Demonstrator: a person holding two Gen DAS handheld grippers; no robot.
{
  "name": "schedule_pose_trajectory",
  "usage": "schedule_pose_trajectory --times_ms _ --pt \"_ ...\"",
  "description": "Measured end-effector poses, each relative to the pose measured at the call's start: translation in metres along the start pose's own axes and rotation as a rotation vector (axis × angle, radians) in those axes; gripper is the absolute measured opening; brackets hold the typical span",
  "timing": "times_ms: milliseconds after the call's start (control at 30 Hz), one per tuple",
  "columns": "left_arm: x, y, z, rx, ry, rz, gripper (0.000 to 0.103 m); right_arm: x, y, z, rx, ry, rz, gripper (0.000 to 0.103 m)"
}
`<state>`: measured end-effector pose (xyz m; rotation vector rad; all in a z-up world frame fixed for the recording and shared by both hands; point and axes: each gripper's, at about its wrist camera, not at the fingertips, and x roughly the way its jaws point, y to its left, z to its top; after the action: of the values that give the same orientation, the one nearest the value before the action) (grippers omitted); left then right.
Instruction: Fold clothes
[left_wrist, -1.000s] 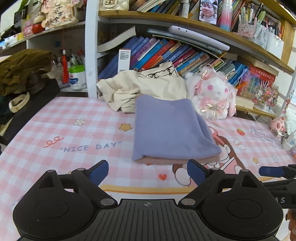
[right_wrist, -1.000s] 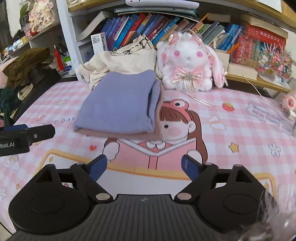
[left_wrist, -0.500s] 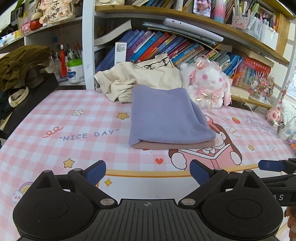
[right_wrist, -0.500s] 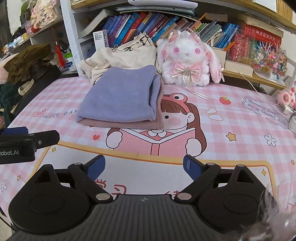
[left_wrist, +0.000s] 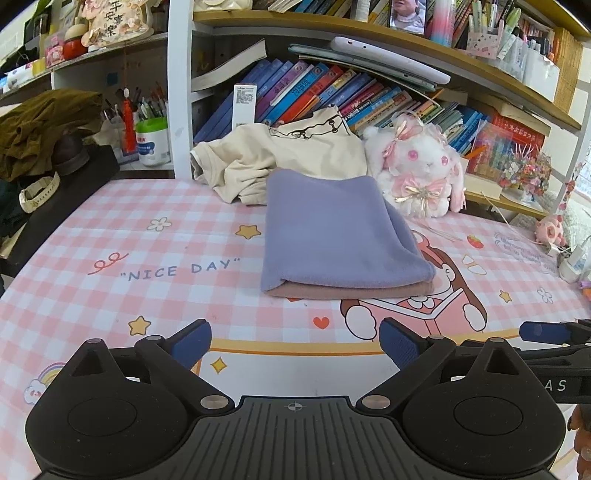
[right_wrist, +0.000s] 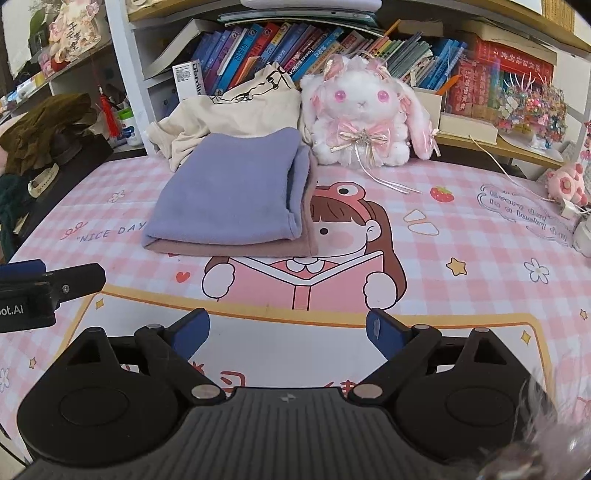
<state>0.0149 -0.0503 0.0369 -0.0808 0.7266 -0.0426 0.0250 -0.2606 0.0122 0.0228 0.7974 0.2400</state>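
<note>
From my left wrist view, the pink garment (left_wrist: 351, 290) shows only as a thin strip along the near and right edges, the rest covered by the folded purple garment (left_wrist: 336, 236) on top. The cream shirt (left_wrist: 295, 155) behind is partly hidden by that stack, and I can't tell how it lies underneath. The right gripper (left_wrist: 543, 332) is cut off by the frame's right edge; only one blue fingertip shows there. In my right wrist view, a blurred furry fringe (right_wrist: 546, 435) smears the lower right corner. Book spines (right_wrist: 258, 48) are too small to read.
</note>
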Motion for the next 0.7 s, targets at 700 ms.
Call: schedule_pose_trajectory --times_ms 700 --pt "0.009 0.0 0.0 0.009 0.026 0.027 0.099 0.011 0.002 0.002 -0.011 0.034 -0.001 0.092"
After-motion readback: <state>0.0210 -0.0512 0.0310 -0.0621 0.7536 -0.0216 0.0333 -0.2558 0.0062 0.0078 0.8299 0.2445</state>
